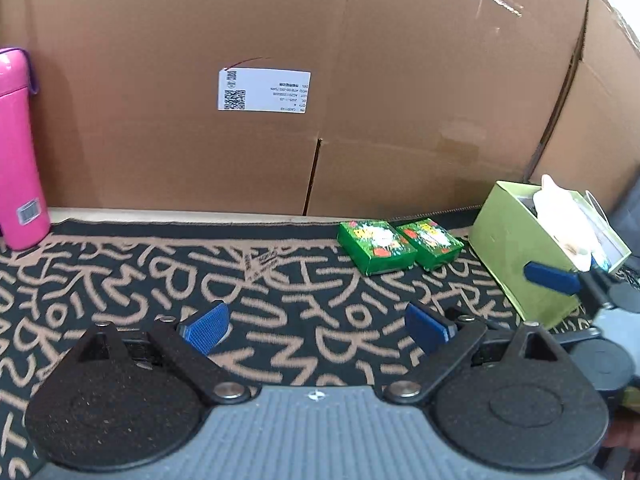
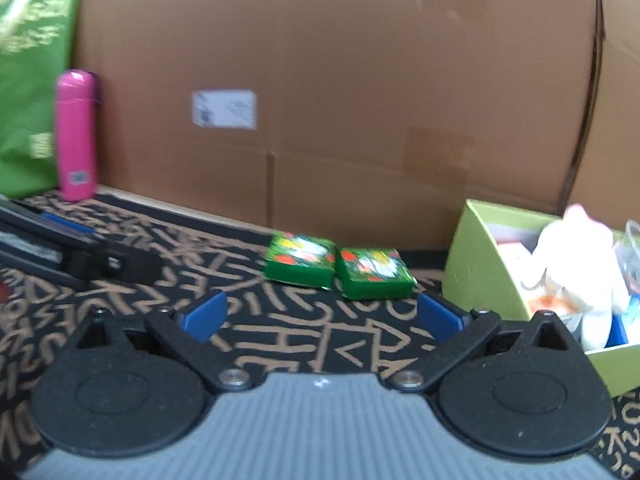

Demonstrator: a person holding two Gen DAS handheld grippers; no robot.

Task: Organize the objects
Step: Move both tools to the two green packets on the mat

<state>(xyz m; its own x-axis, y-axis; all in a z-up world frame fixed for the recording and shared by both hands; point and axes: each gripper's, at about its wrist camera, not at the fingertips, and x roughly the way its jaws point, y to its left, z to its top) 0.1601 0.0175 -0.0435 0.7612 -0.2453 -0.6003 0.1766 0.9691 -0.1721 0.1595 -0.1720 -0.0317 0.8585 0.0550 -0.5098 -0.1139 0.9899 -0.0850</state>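
Both grippers hover low over the patterned table, level and empty: left gripper (image 1: 316,326) spread wide, right gripper (image 2: 320,316) equally wide, two green packets (image 2: 338,266) at 12 o'clock

Two small green packets (image 2: 300,261) (image 2: 374,273), one pink bottle (image 2: 77,136), one open lime-green box (image 2: 486,264), one white plush toy (image 2: 580,272), one green bag (image 2: 30,80) and one big cardboard carton (image 2: 340,100).
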